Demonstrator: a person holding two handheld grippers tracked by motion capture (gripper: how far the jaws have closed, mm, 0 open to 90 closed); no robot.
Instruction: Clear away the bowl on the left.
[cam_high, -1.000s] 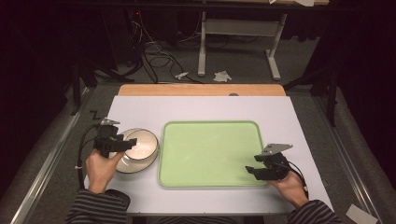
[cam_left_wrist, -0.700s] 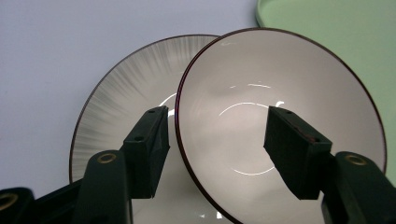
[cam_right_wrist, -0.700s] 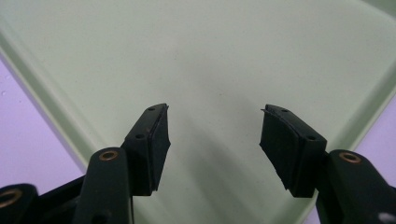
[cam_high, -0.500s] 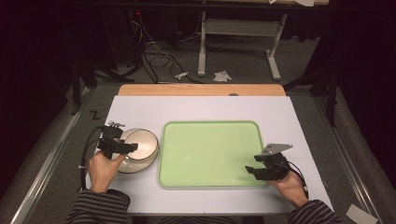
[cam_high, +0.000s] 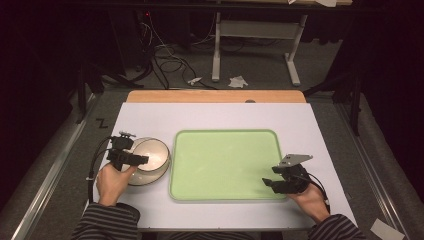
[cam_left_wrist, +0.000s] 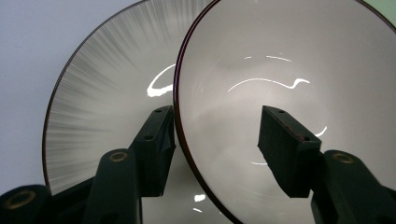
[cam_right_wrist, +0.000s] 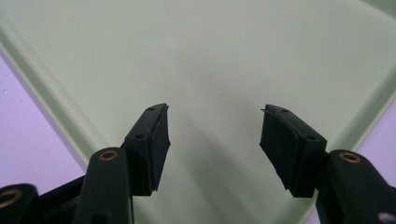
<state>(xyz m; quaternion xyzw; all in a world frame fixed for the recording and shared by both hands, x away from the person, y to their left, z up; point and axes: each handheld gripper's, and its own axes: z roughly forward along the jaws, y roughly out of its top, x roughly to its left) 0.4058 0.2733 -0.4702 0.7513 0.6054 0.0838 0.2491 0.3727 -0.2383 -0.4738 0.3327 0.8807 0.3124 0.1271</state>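
Note:
Two pale, glossy bowls are nested on the table left of the tray, the inner bowl (cam_high: 152, 152) (cam_left_wrist: 280, 56) inside the outer one (cam_left_wrist: 102, 102). My left gripper (cam_high: 141, 160) (cam_left_wrist: 215, 140) straddles the inner bowl's near rim, one jaw between the two bowls and the other inside the inner bowl. Its jaws have just been closing with that rim between them. The inside pad stands clear of the wall, so the gripper is open. My right gripper (cam_high: 267, 182) (cam_right_wrist: 214, 140) hovers open with nothing between its jaws over the near right corner of the green tray (cam_high: 225, 160) (cam_right_wrist: 210, 56).
The tray lies in the middle of a white table (cam_high: 210, 117) with a wooden strip (cam_high: 215, 96) along its far edge. Beyond it, cables and a desk frame (cam_high: 250, 45) stand on the dark floor.
The left gripper has shifted slightly at the bowls' near rim. The right gripper and the tray have stayed where they were.

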